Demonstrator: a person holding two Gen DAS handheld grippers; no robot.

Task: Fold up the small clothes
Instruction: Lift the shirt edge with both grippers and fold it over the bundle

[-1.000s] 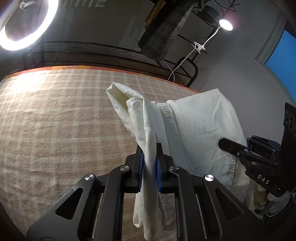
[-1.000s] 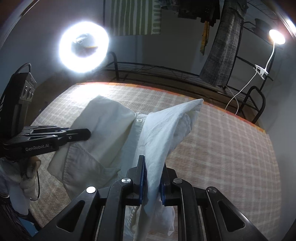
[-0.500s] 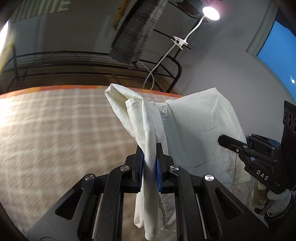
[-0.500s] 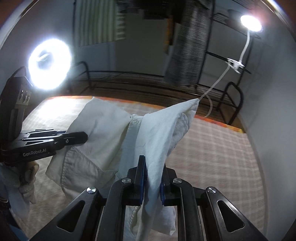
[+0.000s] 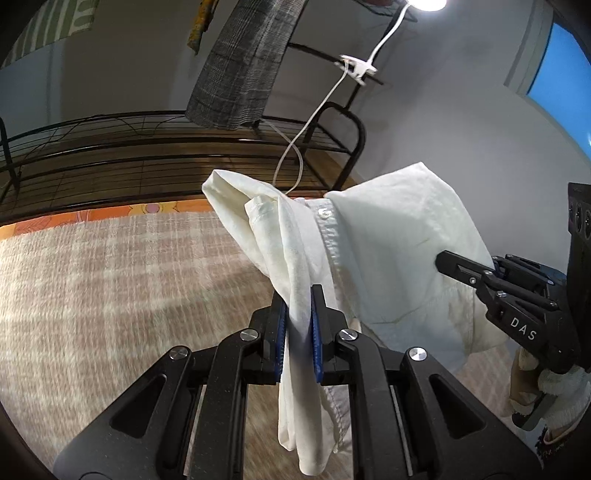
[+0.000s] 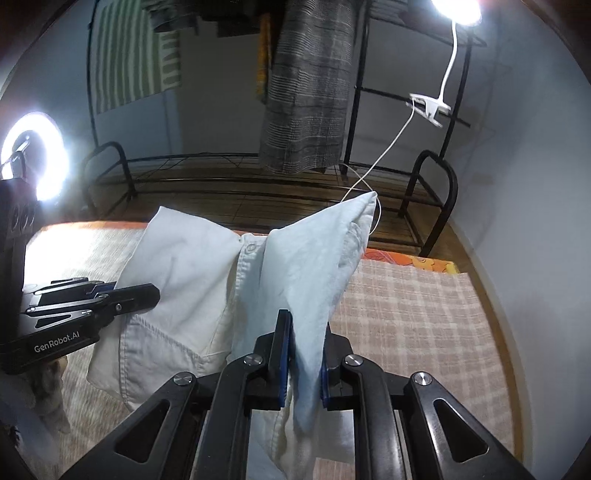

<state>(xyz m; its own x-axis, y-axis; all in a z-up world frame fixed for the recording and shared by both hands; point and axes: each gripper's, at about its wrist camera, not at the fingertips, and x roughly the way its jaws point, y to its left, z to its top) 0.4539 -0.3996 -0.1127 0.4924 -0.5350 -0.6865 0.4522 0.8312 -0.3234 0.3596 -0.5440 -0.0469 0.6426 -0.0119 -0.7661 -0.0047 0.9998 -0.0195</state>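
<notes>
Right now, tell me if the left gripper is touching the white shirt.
Touching. The left wrist view shows the left gripper shut on the white shirt, cloth pinched between both blue pads.

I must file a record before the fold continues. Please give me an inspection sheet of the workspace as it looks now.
Surface: checked cloth with an orange patterned border at the far edge, bare where visible.
Job's things: one white garment with a button and a seamed pocket, held up above the cloth, its lower part hanging.
Clutter: nothing seen on the cloth.
Grippers: left gripper shut on a bunched fold of the garment; right gripper shut on another fold.
Cables: white lamp cord hanging from a clip on the rack.
Surroundings: black metal rack, grey checked fabric hanging on it, ring light, clip lamp.
</notes>
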